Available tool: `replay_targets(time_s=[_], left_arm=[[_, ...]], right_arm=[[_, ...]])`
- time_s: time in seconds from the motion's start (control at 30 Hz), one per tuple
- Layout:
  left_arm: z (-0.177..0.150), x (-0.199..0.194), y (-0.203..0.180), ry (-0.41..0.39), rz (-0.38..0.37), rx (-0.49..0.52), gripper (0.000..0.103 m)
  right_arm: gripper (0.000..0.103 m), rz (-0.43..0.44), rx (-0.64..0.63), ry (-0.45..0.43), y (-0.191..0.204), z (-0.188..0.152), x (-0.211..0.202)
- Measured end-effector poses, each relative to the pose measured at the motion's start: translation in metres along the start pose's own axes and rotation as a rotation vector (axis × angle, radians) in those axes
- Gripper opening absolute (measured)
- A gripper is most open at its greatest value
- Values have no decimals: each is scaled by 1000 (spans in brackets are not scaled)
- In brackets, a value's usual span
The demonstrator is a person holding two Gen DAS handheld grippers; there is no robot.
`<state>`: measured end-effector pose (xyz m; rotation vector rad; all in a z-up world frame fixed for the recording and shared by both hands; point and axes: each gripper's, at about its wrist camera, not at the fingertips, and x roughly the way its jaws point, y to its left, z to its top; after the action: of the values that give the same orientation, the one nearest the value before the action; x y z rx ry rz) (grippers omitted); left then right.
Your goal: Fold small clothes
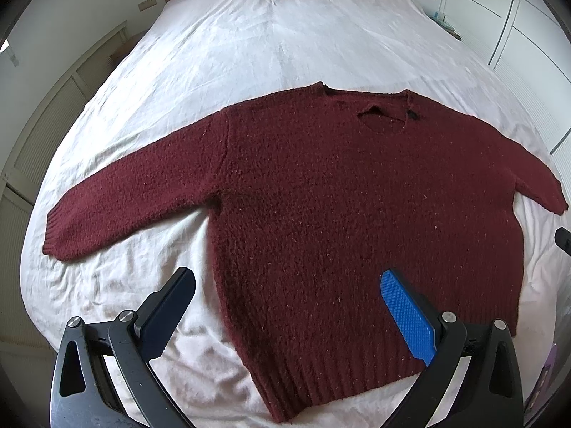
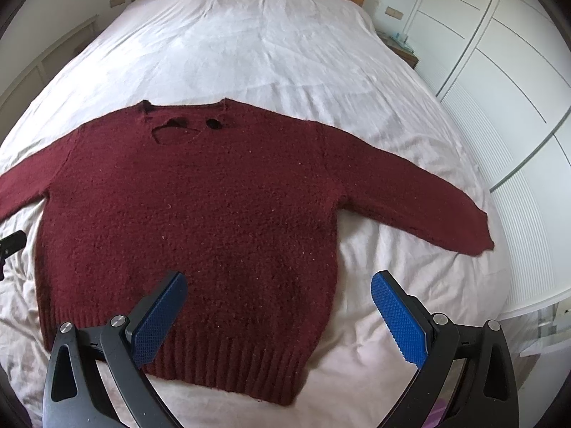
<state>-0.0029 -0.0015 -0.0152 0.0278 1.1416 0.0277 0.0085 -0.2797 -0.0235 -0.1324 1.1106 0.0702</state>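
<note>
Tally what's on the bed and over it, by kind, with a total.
Maroon sweater: 1
Grippers, both open: 2 (left gripper, right gripper)
Bed with white sheet: 1
Total: 4

Maroon knit sweater lies flat, unfolded, sleeves spread on the bed.

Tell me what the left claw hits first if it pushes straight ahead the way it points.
Most likely the maroon knit sweater, lying flat on the white bedsheet. The open left claw aims at its lower left body, near the ribbed hem. Depth is hard to judge.
</note>
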Motion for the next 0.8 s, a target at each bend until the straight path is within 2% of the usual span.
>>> replay_targets(time_s=[0.8], left_arm=[[1,3,2,10,11,-4,102]], right_arm=[[103,-5,-2,4,-3,1,1]])
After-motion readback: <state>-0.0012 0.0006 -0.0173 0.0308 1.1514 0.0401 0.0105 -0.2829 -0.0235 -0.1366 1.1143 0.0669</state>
